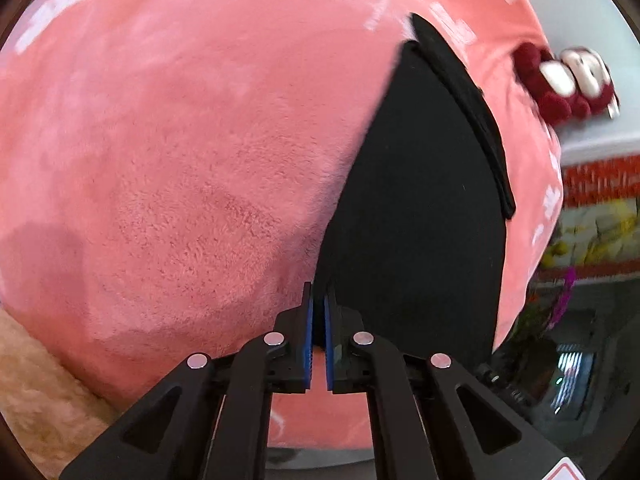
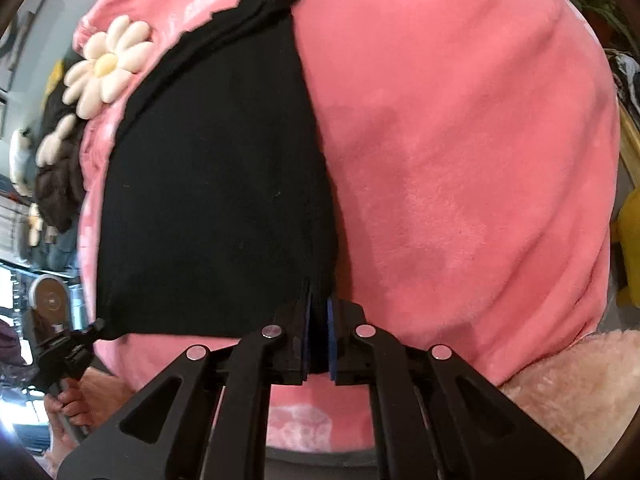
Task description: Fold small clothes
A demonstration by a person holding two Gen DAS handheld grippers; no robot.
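A small black garment (image 1: 420,208) lies spread over a pink fleece blanket (image 1: 192,140). My left gripper (image 1: 319,304) is shut on the garment's near left corner, blue pads pinching the cloth. In the right wrist view the same black garment (image 2: 216,184) stretches away to the left, and my right gripper (image 2: 319,312) is shut on its near right corner. A folded hem runs along the garment's far edge (image 2: 256,12). The left gripper (image 2: 86,332) shows at the garment's other near corner.
The pink blanket (image 2: 460,140) covers the work surface. A plush daisy (image 2: 106,66) and a dark red plush flower (image 1: 560,80) lie beyond the garment. Beige furry fabric (image 2: 568,392) sits at the near edge. Room clutter shows past the blanket's edge.
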